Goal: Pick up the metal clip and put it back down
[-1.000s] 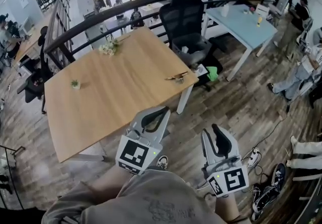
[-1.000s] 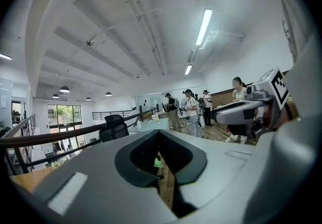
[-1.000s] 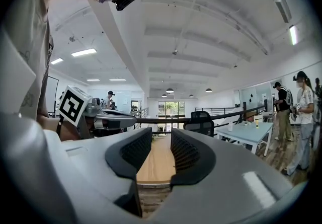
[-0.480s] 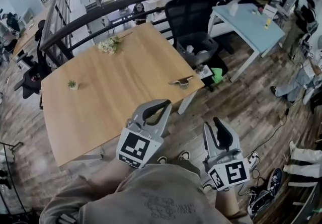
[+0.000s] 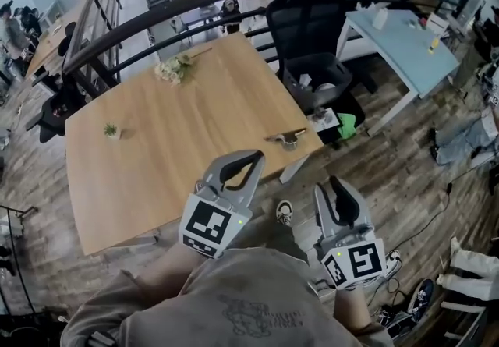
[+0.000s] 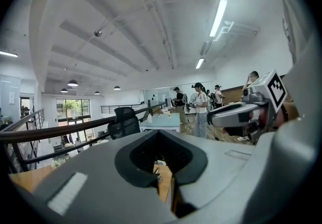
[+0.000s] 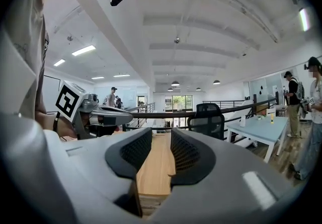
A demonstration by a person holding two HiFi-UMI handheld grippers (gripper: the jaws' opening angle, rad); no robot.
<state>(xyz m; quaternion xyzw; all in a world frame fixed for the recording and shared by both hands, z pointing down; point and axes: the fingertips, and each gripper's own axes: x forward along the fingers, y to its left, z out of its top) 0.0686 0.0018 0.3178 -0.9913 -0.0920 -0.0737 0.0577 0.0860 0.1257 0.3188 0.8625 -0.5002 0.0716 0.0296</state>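
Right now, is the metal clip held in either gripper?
No, the metal clip lies on the wooden table, apart from the left gripper and the right gripper.

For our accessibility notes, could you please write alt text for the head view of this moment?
Looking down, a person holds two tools short of a wooden table: the left tool shut, the right tool open and empty. A metal clip lies near the table's right edge; a small potted plant and a bunch of flowers sit farther across.
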